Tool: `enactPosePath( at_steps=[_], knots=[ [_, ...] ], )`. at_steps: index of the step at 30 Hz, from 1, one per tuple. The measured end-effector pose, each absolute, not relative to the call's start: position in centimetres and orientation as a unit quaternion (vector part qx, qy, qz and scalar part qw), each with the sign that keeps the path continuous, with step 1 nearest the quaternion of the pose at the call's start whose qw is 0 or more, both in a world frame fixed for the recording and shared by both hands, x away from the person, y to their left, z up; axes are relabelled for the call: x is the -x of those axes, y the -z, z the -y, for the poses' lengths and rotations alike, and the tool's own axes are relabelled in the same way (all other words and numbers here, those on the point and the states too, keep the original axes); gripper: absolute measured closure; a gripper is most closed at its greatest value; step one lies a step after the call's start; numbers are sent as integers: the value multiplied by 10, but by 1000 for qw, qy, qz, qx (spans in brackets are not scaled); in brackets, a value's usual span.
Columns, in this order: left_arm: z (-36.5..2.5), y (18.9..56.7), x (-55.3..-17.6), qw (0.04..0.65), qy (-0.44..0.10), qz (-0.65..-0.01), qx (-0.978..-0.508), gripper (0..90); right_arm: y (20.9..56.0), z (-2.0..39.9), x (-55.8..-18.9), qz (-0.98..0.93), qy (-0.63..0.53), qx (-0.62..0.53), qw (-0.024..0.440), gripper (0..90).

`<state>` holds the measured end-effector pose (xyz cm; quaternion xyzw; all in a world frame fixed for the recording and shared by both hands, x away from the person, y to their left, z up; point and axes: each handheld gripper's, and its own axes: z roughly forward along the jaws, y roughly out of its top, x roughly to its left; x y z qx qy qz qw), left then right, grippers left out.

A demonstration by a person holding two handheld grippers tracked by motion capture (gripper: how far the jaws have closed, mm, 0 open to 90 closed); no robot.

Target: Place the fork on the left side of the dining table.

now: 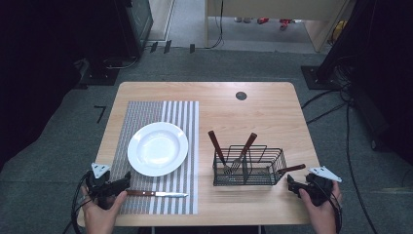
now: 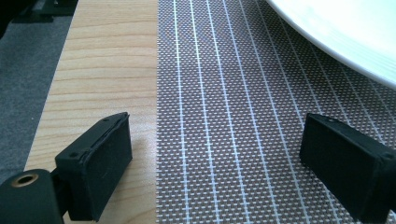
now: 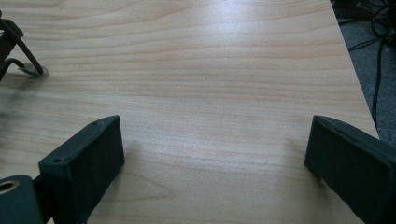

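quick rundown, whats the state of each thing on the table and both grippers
plate: empty, upright on the placemat
knife: flat on the placemat, below the plate, handle toward the left gripper
wire basket: upright, holds a fork and two more brown-handled pieces
left gripper: open, nothing between its fingers
right gripper: open, nothing held

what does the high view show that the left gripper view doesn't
High view alone: the knife on the mat beside the left tool, the wire basket with a fork and wooden handles, and the right tool. Left gripper view alone: a close look between that tool's open jaws, nothing between them, and the mat's weave. Both: the white plate, the striped mat and the wooden table.
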<state>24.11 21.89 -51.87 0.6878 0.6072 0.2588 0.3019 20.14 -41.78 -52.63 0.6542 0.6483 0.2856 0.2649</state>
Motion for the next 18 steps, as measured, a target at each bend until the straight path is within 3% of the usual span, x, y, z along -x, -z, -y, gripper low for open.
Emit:
enactPosePath(
  at_steps=[10,18],
  knots=[
    [-219,519,-240,302,-259,-606,-689,95,526,418,-201,-649,-286,-654,265,42],
    [-227,504,-235,266,-244,-628,-690,95,526,418,-201,-649,-286,-654,265,42]
  ],
)
